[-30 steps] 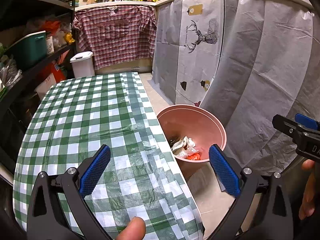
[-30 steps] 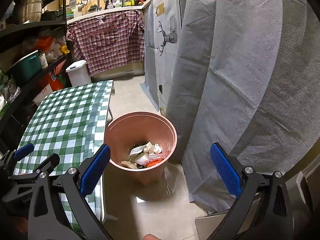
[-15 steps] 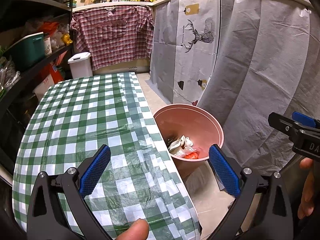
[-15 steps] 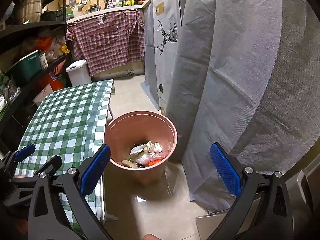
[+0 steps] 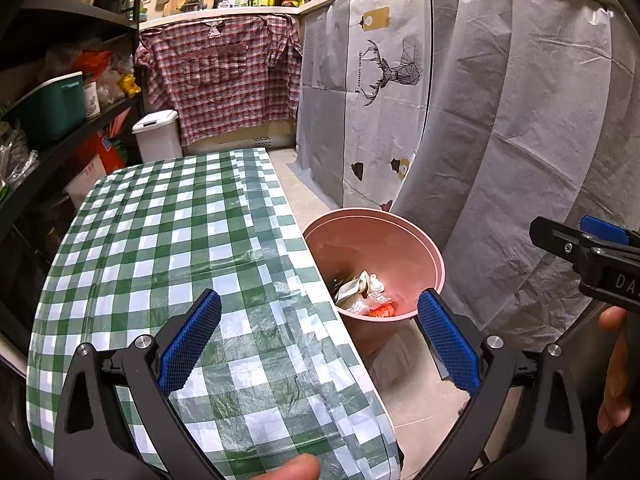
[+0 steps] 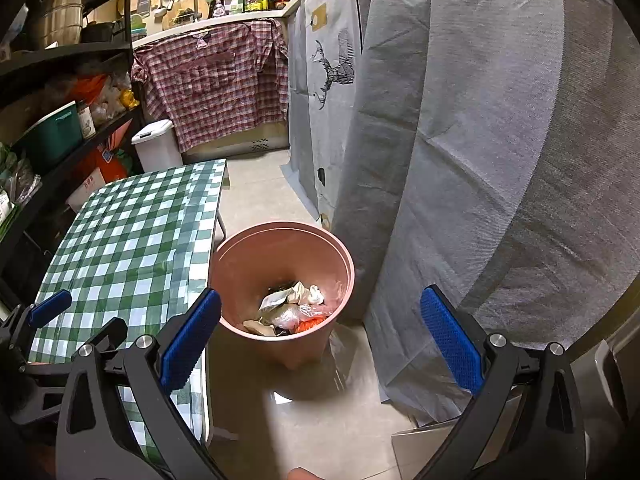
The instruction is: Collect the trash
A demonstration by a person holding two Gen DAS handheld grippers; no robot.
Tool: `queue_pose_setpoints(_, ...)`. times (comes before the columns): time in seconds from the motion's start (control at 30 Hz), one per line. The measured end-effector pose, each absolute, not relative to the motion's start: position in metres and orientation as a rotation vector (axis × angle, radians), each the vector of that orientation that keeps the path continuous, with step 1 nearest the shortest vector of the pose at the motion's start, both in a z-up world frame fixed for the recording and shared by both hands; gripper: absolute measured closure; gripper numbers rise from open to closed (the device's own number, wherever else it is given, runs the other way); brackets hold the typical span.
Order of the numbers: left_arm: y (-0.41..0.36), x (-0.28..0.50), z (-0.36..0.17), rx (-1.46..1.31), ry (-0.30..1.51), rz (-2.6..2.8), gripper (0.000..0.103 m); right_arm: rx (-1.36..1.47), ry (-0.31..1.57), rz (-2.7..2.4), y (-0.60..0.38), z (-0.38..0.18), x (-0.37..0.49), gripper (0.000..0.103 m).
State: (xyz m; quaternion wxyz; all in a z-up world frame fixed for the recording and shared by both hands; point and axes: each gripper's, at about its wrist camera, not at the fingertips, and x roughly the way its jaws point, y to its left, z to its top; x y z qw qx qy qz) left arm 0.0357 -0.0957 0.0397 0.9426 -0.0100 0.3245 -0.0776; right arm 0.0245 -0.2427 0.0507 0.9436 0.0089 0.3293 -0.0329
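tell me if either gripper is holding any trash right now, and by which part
Nothing is held. The left gripper and right gripper are both open and empty; the trash lies in the pink bin.

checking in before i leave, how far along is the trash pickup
Done: crumpled wrappers already lie inside the pink bin. In hand: nothing; the left gripper and right gripper are both open. Left: no trash shows on the checkered tablecloth.

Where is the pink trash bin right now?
The pink trash bin stands on the floor, right of the checkered table and beside the grey curtain, central in the right wrist view; it holds crumpled trash.
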Motion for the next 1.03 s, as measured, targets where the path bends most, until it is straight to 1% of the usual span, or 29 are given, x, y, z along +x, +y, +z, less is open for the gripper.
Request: queue_pose_setpoints(1.03,-0.0929,0.0366,0.0366,-0.032,0.674,-0.160,0.007,0.015,0.672,-0.067,-0.2437,0.0506,0.0251,0.005)
